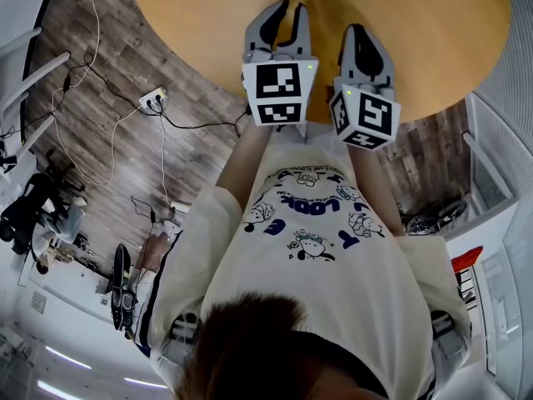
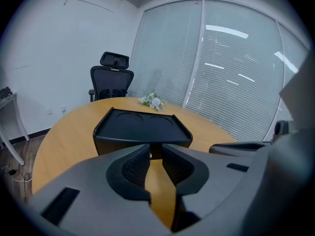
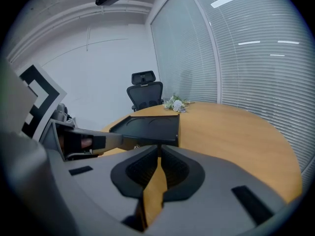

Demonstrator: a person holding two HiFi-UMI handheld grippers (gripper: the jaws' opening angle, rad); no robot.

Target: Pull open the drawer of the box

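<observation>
The left gripper (image 2: 155, 155) hangs low over the round wooden surface (image 2: 59, 136), tipped a little downward. Its jaws stand a narrow slot apart with nothing between them, which I'd judge is just wide enough to take a small pull on a drawer front. Straight ahead of those jaws, near but untouched, sits the box (image 2: 142, 127). It is black and squat, with a tray-like top raised at the rim and two shallow round recesses pressed into it. Its front face is in shadow. A small pale spot dead ahead of the jaw tips may be the drawer's knob, though I can't be sure, and the drawer looks shut. Beyond the box lies a little bunch of flowers (image 2: 152, 101), and past the surface stands an office chair (image 2: 112, 80). The right gripper (image 3: 158, 156), just beside the left, has its jaws closed tip to tip and empty, with the box ahead and slightly to their left. It seems to be held alongside in reserve — perhaps to steady the box while the left one pulls.
</observation>
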